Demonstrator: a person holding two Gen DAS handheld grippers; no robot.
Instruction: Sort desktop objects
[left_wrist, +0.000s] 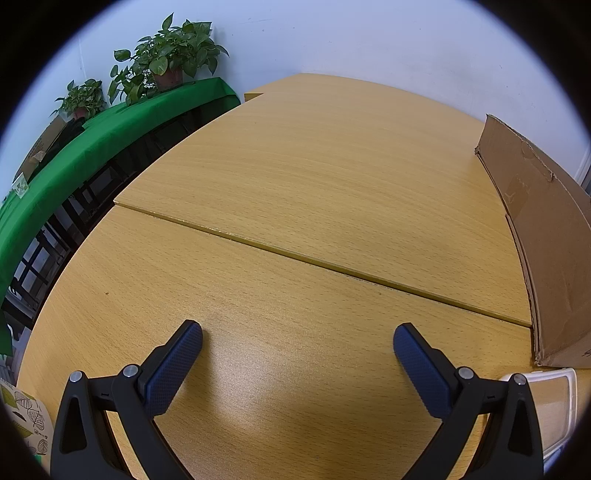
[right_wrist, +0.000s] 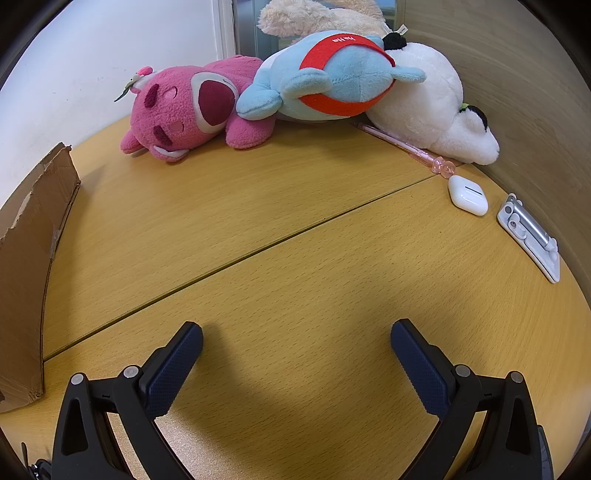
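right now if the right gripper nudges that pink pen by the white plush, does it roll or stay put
The pink pen looks round and thin, so it would probably roll. It lies against the white plush, which may stop it that way. Its knobbly end near the earbud case might brake it.

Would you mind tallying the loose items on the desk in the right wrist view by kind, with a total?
Plush toys: 4 (pink bear, blue plush, white plush, beige plush)
Pink pens: 1
White earbud cases: 1
Folding phone stands: 1
Total: 7
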